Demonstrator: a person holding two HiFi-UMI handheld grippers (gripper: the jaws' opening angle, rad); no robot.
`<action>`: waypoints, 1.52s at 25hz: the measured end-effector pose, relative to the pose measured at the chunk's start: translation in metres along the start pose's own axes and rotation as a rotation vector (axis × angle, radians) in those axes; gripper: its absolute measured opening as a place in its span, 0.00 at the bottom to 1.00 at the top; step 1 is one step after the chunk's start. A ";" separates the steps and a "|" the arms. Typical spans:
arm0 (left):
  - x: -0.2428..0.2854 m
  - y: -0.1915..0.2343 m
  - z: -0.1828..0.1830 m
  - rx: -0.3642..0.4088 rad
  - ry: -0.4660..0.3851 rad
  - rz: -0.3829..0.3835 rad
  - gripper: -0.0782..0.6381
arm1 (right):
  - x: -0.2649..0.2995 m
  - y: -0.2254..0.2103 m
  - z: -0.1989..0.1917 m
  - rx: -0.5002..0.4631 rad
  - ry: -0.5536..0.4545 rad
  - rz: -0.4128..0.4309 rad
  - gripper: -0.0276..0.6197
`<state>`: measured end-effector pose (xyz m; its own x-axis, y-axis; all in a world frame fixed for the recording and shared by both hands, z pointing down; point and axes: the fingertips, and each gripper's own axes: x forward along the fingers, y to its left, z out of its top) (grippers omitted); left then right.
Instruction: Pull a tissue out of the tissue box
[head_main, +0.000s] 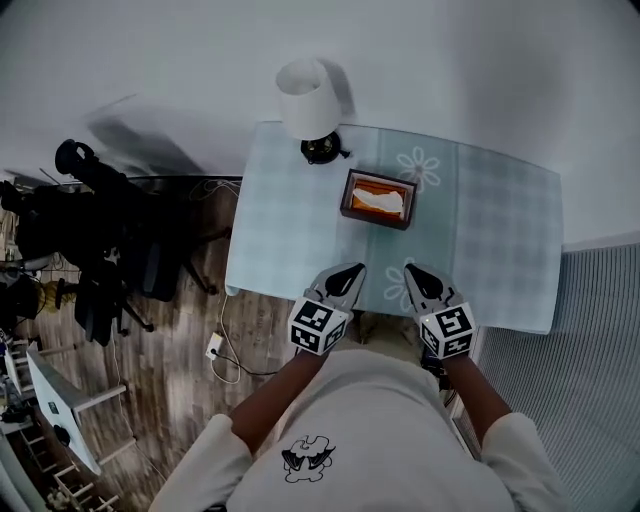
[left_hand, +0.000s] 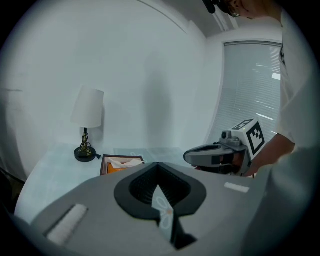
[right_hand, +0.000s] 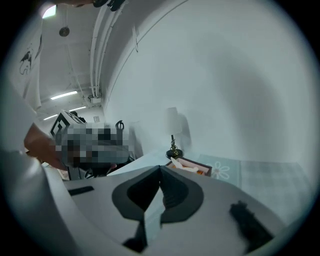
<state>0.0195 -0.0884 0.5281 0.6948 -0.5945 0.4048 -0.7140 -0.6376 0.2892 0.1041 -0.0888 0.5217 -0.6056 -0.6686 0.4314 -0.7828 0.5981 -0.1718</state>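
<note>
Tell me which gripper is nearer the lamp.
Left. The left gripper is in front of the lamp, only slightly to its right; the right gripper is beside it, farther right.

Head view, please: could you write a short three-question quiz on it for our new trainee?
1. True or false: the left tool is gripping the tissue box.
2. Which thing stands on the table beyond the tissue box? A. a lamp B. a kettle C. a vase
3. Fill in: the right tool is over the table's near edge with its jaws ____ (open or shut).

Key: 1 false, it is well short of the box and holds nothing; 2 A; 3 shut.
</note>
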 end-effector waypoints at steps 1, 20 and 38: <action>0.006 0.003 0.001 -0.006 0.011 -0.001 0.11 | 0.003 -0.010 -0.001 0.005 0.007 -0.011 0.05; 0.087 0.089 -0.012 -0.004 0.121 -0.028 0.11 | 0.099 -0.078 -0.010 -0.061 0.150 -0.104 0.05; 0.121 0.127 -0.030 -0.033 0.186 -0.027 0.11 | 0.168 -0.110 -0.065 0.040 0.357 -0.094 0.34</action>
<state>0.0107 -0.2270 0.6399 0.6879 -0.4744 0.5494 -0.7000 -0.6337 0.3293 0.0979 -0.2383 0.6707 -0.4481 -0.5196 0.7274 -0.8420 0.5188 -0.1480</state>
